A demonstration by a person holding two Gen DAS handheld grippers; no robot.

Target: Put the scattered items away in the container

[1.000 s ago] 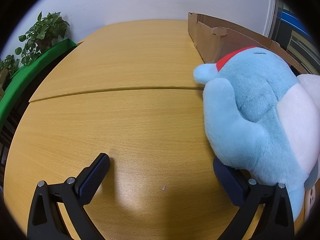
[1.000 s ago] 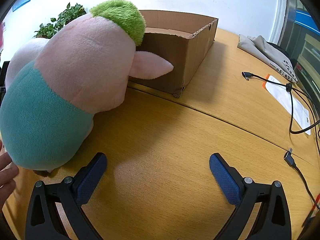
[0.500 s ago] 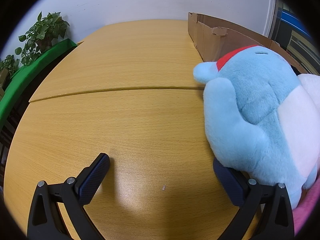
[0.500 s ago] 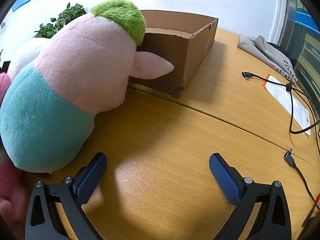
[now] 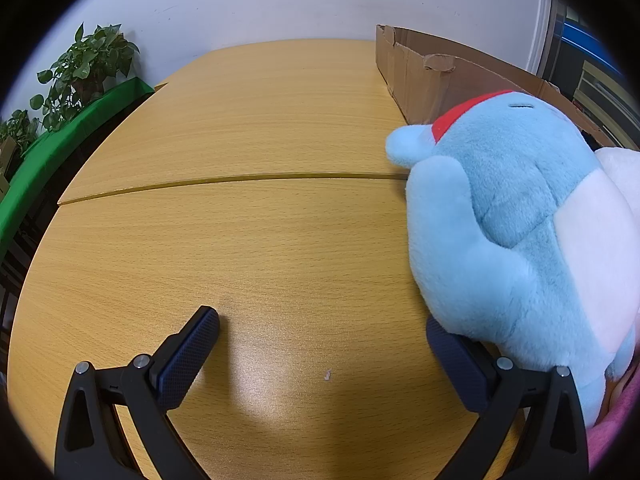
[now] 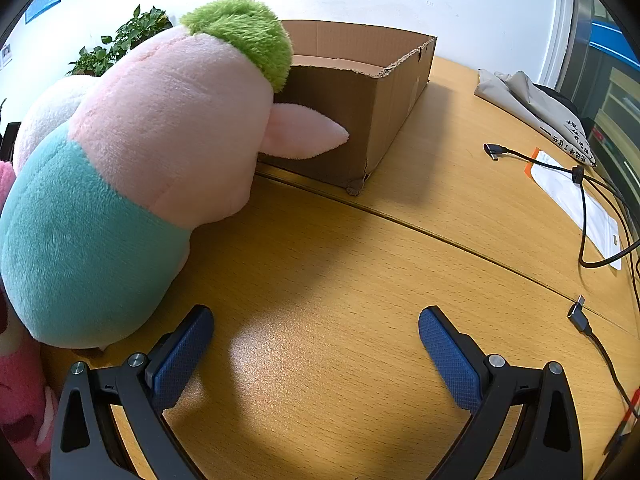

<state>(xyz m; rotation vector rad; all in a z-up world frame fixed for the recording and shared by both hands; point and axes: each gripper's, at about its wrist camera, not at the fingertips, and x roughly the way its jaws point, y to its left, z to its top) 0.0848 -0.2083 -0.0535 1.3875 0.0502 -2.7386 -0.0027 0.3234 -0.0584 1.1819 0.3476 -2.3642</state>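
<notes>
— Were your claws holding anything?

— No. My left claw [image 5: 322, 344] and right claw [image 6: 316, 340] were wide open, empty. The blue toy [image 5: 520, 232] touched my left claw's right finger; the box [image 6: 360, 92] sat ahead.

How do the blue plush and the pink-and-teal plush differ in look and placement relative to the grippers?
The blue plush has a white belly and red band; the pink-and-teal plush has a green tuft. The blue one presses the left gripper's finger; the pink one sits beside the right gripper. Both lie on the table near the cardboard box.
</notes>
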